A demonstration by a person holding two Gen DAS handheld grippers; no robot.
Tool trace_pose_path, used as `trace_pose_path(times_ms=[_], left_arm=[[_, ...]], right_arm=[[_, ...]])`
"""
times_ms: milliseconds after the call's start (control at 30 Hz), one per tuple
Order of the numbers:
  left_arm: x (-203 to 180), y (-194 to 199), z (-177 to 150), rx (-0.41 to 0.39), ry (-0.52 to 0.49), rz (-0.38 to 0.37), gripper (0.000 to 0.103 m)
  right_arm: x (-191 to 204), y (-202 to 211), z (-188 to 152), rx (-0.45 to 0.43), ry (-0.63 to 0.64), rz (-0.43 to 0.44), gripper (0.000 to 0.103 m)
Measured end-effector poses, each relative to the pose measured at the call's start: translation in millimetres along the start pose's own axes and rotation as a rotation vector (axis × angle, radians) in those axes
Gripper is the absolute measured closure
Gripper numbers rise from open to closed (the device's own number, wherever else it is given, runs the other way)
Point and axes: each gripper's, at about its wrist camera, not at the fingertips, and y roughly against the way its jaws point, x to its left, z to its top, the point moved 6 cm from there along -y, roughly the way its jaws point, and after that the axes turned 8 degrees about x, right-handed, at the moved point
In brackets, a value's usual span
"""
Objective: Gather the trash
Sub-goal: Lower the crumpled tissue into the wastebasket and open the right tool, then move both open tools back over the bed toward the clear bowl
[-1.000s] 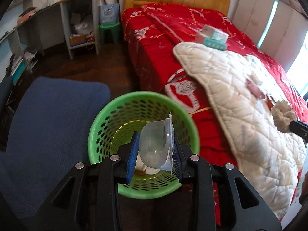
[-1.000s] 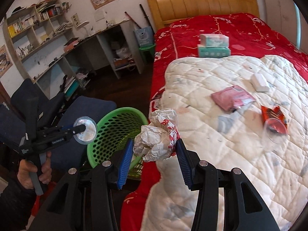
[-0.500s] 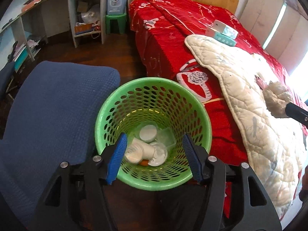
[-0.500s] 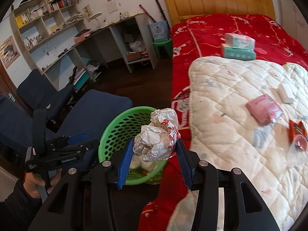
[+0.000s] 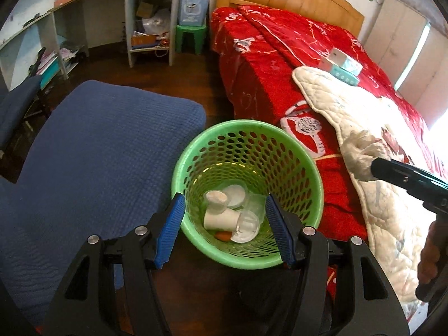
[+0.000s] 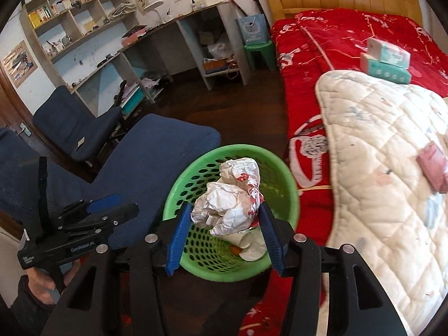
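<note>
- Right tool (image 6: 222, 231) pinches a crumpled white-and-red paper wrapper ball (image 6: 228, 197) just above the green perforated plastic basket (image 6: 291, 193).
- Light, crushable wad; side pinch likely suffices.
- Left tool (image 5: 224, 231) spread, empty, over the basket.

Left gripper (image 5: 225, 228) is hanging with jaws spread wide, nothing between them. Right gripper (image 6: 222, 231) is pinching its load, tilted downward.

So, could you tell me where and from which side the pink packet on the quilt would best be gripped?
Probably across the short width of the pink packet, coming straight down from above: it lies flat on the white quilt with bare quilt around it, so a side approach would only dig into the padding. The right gripper must first drop its crumpled paper.
</note>
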Motion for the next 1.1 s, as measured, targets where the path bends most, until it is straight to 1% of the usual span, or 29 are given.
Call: trace_pose_path(times_ms=[33,133,300,467,533,567,667,733,833,900,967,1100], left_arm=[[2,1,0,-0.003,0.002,0.005,0.043],[5,2,1,-0.004,0.009,0.008,0.043],[2,2,2,-0.007,0.010,0.001,0.043],[-13,1,4,-0.014,-0.018,-0.011,0.043],[-22,2,6,-0.019,-0.029,-0.015,0.043],[-28,2,7,-0.022,-0.036,-0.022,0.043],[-43,1,10,-0.024,-0.057,-0.034,0.043],[-57,-1,12,-0.022,-0.078,-0.045,0.043],[-76,-5,14,-0.016,-0.109,-0.059,0.043],[-88,-7,16,-0.011,-0.128,-0.069,0.043],[-101,-10,18,-0.008,-0.143,-0.080,0.043],[-125,-14,22,-0.001,-0.173,-0.106,0.043]], right_arm=[[3,-3,1,0.003,0.000,0.012,0.053],[6,-5,2,-0.002,-0.004,0.018,0.045],[2,2,-1,-0.011,-0.011,0.011,0.045],[-19,25,-9,-0.040,-0.044,-0.022,0.039],[-32,35,-14,-0.052,-0.066,-0.042,0.038],[-40,41,-17,-0.058,-0.080,-0.052,0.035],[-63,57,-25,-0.076,-0.118,-0.082,0.034],[-79,70,-32,-0.092,-0.144,-0.116,0.034],[-107,93,-42,-0.116,-0.182,-0.164,0.029],[-126,108,-48,-0.134,-0.203,-0.211,0.028],[-145,122,-54,-0.147,-0.230,-0.245,0.025],[-185,148,-66,-0.173,-0.293,-0.309,0.022]])
